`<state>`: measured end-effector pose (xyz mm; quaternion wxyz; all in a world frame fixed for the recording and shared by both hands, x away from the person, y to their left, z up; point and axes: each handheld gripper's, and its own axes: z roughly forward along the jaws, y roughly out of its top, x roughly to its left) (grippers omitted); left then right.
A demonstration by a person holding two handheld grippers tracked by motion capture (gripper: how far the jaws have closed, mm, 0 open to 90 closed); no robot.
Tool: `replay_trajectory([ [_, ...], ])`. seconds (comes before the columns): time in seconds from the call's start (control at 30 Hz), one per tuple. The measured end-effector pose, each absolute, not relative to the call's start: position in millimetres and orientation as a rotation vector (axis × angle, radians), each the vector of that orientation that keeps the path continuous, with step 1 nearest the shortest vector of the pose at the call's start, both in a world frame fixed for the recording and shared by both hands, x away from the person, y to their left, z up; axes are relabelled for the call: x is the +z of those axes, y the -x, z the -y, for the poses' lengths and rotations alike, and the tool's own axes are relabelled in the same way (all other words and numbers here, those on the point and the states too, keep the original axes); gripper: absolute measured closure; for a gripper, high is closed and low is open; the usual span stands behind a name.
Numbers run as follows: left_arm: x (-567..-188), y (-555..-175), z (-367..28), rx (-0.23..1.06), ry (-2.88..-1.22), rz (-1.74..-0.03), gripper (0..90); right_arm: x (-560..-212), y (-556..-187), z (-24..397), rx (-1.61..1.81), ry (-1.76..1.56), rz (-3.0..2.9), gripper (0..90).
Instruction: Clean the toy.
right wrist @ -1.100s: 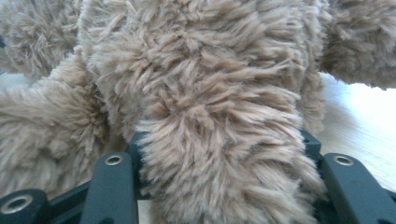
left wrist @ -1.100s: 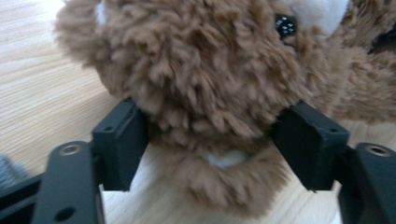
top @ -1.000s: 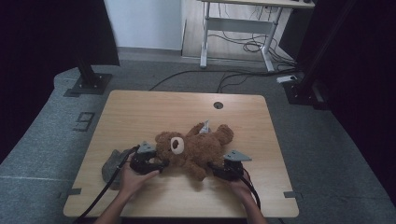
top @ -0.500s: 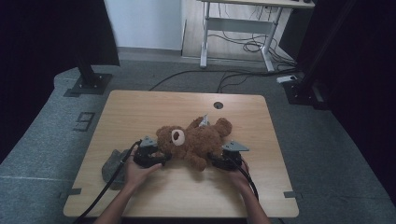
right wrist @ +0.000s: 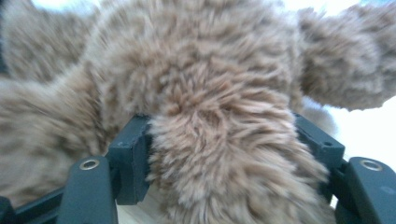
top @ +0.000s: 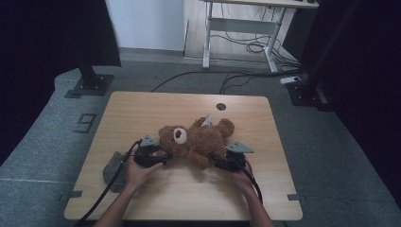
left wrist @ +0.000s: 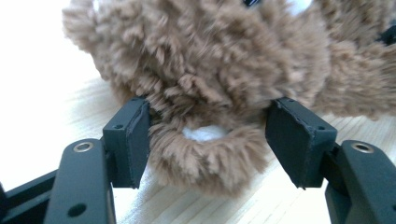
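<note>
A brown teddy bear (top: 198, 139) lies on its back on the wooden table (top: 142, 113), head to the left. My left gripper (top: 163, 156) is at the bear's head. In the left gripper view the bear's ear (left wrist: 201, 154) sits between the jaws of the left gripper (left wrist: 210, 121), and fur touches both pads. My right gripper (top: 215, 163) is at a lower limb. In the right gripper view that furry limb (right wrist: 224, 154) fills the gap of the right gripper (right wrist: 222, 130). Its jaws have just been opening, and the fur still lies against both pads.
A crumpled grey cloth (top: 113, 168) lies by the left forearm near the table's left edge. A round cable hole (top: 221, 107) sits at the far side of the table. Black stand bases (top: 90, 85) rest on the floor beyond it.
The bear has shifted a little away from the person and turned slightly. Both hands have stayed almost where they were.
</note>
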<state>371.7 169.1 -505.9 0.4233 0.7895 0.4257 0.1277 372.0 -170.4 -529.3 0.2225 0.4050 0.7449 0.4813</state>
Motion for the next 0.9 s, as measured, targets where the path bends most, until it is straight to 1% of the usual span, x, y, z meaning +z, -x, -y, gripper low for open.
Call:
replay_trajectory([
  [0.13, -494.5, -364.9, -174.6, 0.33, -1.954, -1.046, 32.8, -520.9, -364.1, 175.1, 1.389, -1.105, -2.021, 25.3],
  [0.27, -484.0, -354.8, -181.2, 0.345, -1.924, -1.024, 32.4, -513.0, -355.7, 180.6, 1.435, -1.099, -1.989, 21.4],
  [0.57, -477.0, -338.2, -192.8, 0.364, -1.91, -1.0, 31.9, -504.2, -339.3, 190.2, 1.489, -1.062, -1.961, 20.4],
  [0.9, -479.4, -323.1, -207.4, 0.369, -1.887, -1.009, 32.1, -504.4, -321.6, 213.9, 1.483, -1.059, -1.934, 21.1],
])
